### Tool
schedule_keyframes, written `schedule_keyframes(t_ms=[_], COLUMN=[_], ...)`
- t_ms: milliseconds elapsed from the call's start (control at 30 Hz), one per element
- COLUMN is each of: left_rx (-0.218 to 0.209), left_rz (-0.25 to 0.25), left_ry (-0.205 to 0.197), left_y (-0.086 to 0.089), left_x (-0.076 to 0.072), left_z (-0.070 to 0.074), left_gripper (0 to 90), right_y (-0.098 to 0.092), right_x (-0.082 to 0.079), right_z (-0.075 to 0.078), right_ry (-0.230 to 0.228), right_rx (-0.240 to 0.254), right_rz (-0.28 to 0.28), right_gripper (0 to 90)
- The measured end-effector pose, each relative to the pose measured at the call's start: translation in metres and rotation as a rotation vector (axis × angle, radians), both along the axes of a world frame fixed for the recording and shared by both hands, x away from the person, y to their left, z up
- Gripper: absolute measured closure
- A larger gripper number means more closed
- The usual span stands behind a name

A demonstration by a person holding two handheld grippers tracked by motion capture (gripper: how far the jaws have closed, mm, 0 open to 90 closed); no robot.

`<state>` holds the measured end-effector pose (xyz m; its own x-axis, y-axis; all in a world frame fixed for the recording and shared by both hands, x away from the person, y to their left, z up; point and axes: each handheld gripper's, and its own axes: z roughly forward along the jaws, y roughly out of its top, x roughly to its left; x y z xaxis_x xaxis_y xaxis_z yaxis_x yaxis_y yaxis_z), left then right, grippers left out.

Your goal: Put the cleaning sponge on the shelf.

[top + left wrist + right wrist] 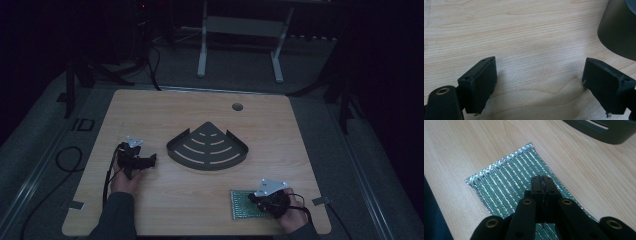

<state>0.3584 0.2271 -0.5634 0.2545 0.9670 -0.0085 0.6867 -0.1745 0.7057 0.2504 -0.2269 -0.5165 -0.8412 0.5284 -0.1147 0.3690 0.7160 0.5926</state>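
Right tool [543,185] over striped green pad [506,182]

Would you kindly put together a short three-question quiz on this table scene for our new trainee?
1. True or false: the jaws of the left hand-held gripper stand wide apart over bare wood.
2. What lies under the right hand-held gripper? A) a dark shelf B) a green striped sheet C) a cable
3. Fill in: the dark fan-shaped corner shelf with slots sits near the ____ of the table.

Key
1. True; nothing is between the jaws.
2. B; the green striped sheet lies flat near the table's front edge, and the right jaws are closed together above it.
3. Middle.
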Motion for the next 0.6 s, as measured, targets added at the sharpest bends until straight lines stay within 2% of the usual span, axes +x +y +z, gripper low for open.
schedule_keyframes(t_ms=[167,300,600], left_rx=[0.000,0.000,0.000], left_rz=[0.000,0.000,0.000], left_ry=[0.000,0.000,0.000], left_y=[0.000,0.000,0.000], left_x=[0.000,0.000,0.000], left_z=[0.000,0.000,0.000], left_gripper=[13.0,13.0,13.0], right_y=[0.003,0.003,0.001], right_x=[0.000,0.003,0.012], right_z=[-0.003,-0.005,-0.006], right_ry=[0.011,0.021,0.013], right_rx=[-0.014,-0.023,-0.026], right_rz=[0.017,0.003,-0.035], right_gripper=[88.7,89.3,89.4])
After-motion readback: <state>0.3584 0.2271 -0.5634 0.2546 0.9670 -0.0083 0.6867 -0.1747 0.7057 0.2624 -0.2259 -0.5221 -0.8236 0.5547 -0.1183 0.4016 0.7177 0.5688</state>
